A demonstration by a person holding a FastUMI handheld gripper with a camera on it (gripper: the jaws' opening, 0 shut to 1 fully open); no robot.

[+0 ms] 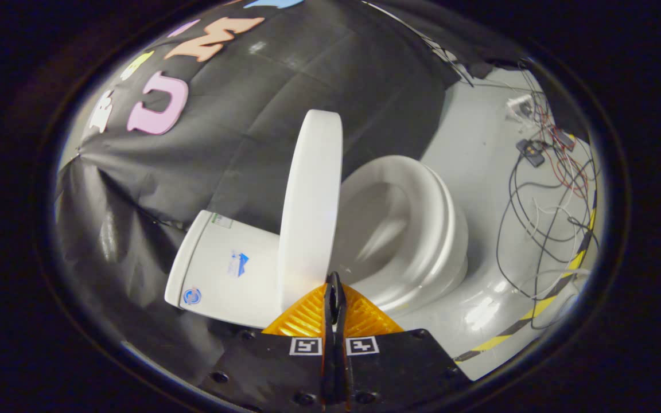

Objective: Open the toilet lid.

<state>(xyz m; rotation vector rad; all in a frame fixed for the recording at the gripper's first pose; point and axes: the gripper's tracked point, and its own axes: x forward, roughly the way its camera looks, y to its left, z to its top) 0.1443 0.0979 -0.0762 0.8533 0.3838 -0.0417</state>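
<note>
One toilet stands on the floor (479, 172) against the booth wall. Its tank (221, 269) lies farthest left. Next to the tank the toilet lid (310, 206) stands raised, near upright and seen edge-on, so the lid appears already open. To the lid's right the seat (422, 223) and bowl are exposed. The tool (334, 285) sits just before the lid's lower edge, fingers closed together and gripping nothing. Loose cables (543, 201) lie along the floor's right edge.

A test booth set up as a bathroom mock-up

A white toilet (365, 229) is stood on a bare grey floor (479, 143) against black cloth (238, 132); loose wires (543, 206) and striped hazard tape (537, 312) are seen on the floor.
</note>
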